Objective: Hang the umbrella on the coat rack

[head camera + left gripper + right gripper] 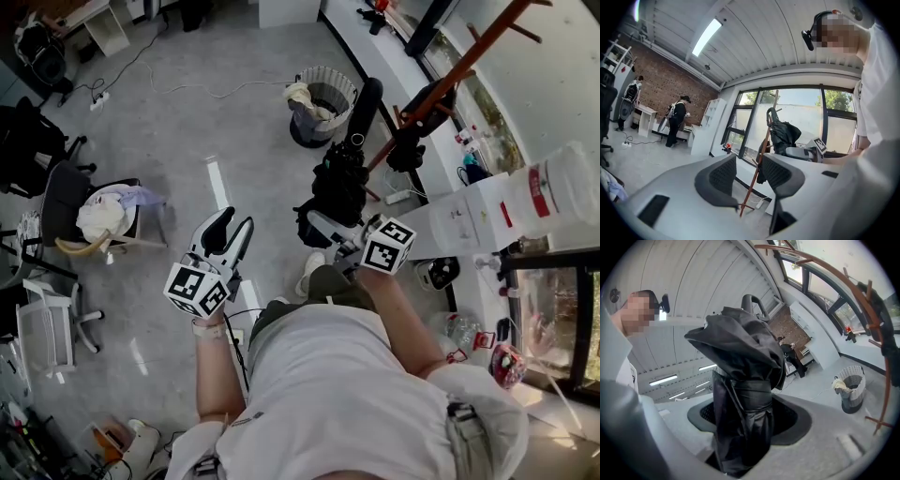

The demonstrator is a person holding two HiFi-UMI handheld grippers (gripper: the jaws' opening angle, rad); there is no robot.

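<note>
White T-shirt [347, 375]; grey left claw [234, 223], black pads [723, 176], marker cube [195, 289].

The head view looks steeply down from above the person [347, 394], coat rack [450, 75] at 1 o'clock. The left gripper view faces level along the left hand-held gripper [750, 180] toward the windows [801, 117], well back. The right gripper view sits tight against the umbrella [740, 380]. All three share coat rack and umbrella
</note>
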